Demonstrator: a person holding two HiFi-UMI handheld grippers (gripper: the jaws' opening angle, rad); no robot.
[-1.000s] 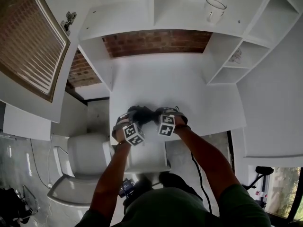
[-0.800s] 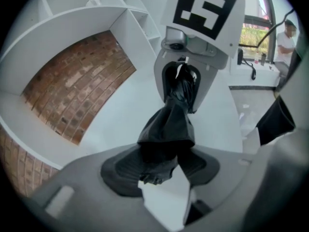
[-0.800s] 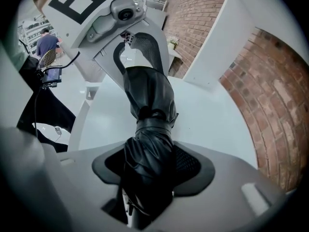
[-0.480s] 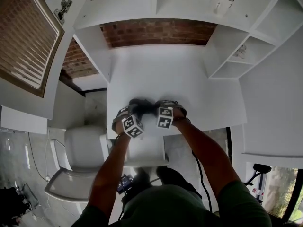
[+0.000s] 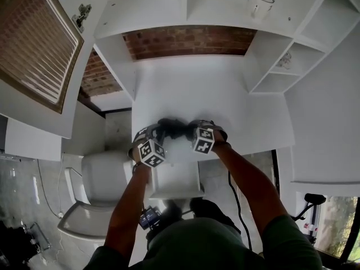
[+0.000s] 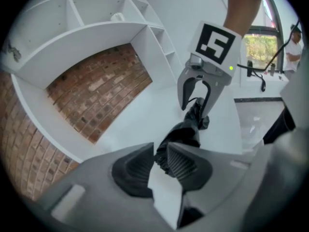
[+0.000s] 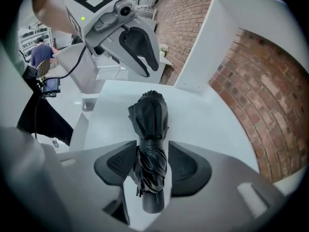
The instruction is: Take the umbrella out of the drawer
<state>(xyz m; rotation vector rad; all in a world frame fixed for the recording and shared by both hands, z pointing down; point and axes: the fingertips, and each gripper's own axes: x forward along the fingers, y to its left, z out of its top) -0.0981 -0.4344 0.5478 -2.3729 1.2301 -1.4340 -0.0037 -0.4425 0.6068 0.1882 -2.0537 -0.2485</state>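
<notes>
A folded black umbrella [image 5: 173, 129] hangs lengthwise between my two grippers, just above the front of the white desk [image 5: 197, 94]. My right gripper [image 7: 150, 166] is shut on the umbrella [image 7: 149, 124] near its handle end, and its jaws have just been closing a little further. My left gripper [image 6: 161, 161] pinches the fabric at the other end of the umbrella [image 6: 186, 132]; its jaws have just been closing on it. Each gripper view shows the opposite gripper: the right gripper [image 6: 200, 98] and the left gripper [image 7: 140, 52]. The open white drawer [image 5: 175, 194] sits below my hands.
White shelves [image 5: 281, 66] flank a brick-backed recess [image 5: 185, 41]. A white cup [image 5: 260, 1] stands on the top shelf. A white chair [image 5: 98, 184] is at the left of the drawer. A person [image 7: 41, 50] stands far off in the room behind.
My left hand has shifted a little left and lifted with the umbrella's end. The right hand has stayed almost in place, still holding the umbrella.
</notes>
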